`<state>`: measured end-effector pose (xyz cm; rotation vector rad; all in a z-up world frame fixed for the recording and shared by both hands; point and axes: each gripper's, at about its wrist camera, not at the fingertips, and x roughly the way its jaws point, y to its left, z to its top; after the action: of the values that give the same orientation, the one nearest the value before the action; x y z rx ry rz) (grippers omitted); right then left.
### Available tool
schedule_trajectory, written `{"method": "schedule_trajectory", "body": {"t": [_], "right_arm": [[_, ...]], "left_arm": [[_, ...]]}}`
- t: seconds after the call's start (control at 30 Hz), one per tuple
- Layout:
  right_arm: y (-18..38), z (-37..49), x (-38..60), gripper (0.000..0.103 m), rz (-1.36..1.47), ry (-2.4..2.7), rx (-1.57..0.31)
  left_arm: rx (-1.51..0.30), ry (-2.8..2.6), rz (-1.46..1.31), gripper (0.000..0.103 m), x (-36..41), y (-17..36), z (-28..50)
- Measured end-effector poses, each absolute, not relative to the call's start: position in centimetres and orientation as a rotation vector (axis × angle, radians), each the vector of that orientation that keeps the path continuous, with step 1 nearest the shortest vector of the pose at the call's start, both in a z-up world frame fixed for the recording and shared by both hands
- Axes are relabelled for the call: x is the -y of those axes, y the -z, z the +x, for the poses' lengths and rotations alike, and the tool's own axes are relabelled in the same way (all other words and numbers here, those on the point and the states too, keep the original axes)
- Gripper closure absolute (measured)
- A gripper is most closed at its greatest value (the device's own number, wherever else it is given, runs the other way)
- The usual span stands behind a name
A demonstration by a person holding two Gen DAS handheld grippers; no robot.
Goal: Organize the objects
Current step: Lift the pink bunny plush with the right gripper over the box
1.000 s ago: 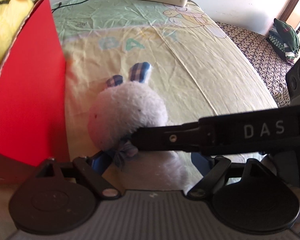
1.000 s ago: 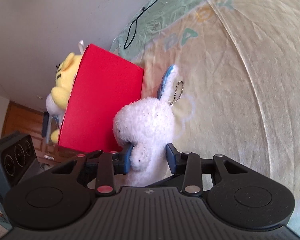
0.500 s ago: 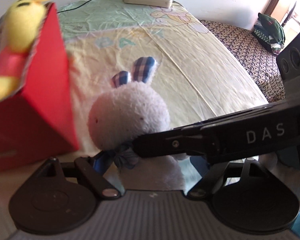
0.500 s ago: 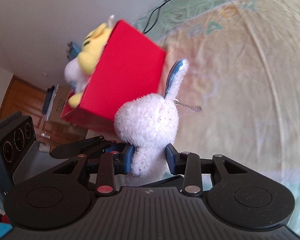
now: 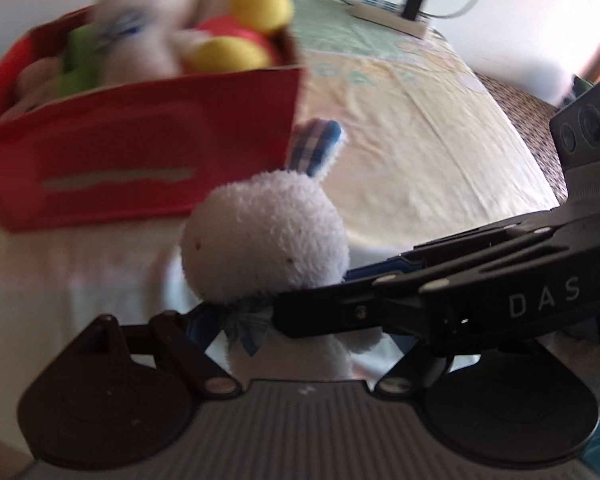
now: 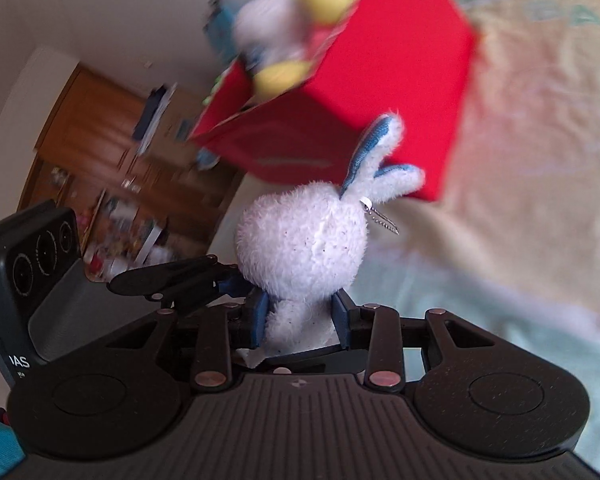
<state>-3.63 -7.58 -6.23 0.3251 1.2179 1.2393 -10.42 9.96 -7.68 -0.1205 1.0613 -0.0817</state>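
Note:
A white plush bunny point(image 6: 300, 244) with blue checked ears hangs in the air, and my right gripper point(image 6: 300, 316) is shut on its body just under the head. In the left wrist view the bunny point(image 5: 264, 236) sits between the spread fingers of my left gripper point(image 5: 300, 336), which stands open around it. The right gripper point(image 5: 320, 296) crosses in from the right there. Just beyond the bunny is a red box point(image 5: 140, 160) holding a yellow plush point(image 5: 256, 12) and a white plush point(image 5: 140, 24). The box point(image 6: 380, 64) is blurred.
A pale yellow bedsheet point(image 5: 420, 160) lies below. A white power strip point(image 5: 392, 20) with a black plug rests at its far edge. A brown patterned cover point(image 5: 540, 148) lies to the right. A wooden cabinet point(image 6: 100, 140) stands off to the left.
Both grippers have risen with the bunny and swung toward the red box. The box's open top and the plush toys inside now show in the left wrist view.

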Motion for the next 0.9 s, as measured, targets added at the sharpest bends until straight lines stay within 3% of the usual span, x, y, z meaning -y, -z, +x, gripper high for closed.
{"method": "schedule_trajectory", "body": {"t": [0.5, 0.9], "right_arm": [[1.6, -7.4, -4.3, 0.066, 0.233, -1.469, -1.107], [-2.8, -6.6, -8.8, 0.066, 0.284, -1.359, -0.853]], "left_arm": [[-0.923, -0.124, -0.178, 0.021, -20.4, 2.4, -17.0], [-0.720, -0.008, -0.095, 0.021, -27.9, -2.8, -13.6]]}}
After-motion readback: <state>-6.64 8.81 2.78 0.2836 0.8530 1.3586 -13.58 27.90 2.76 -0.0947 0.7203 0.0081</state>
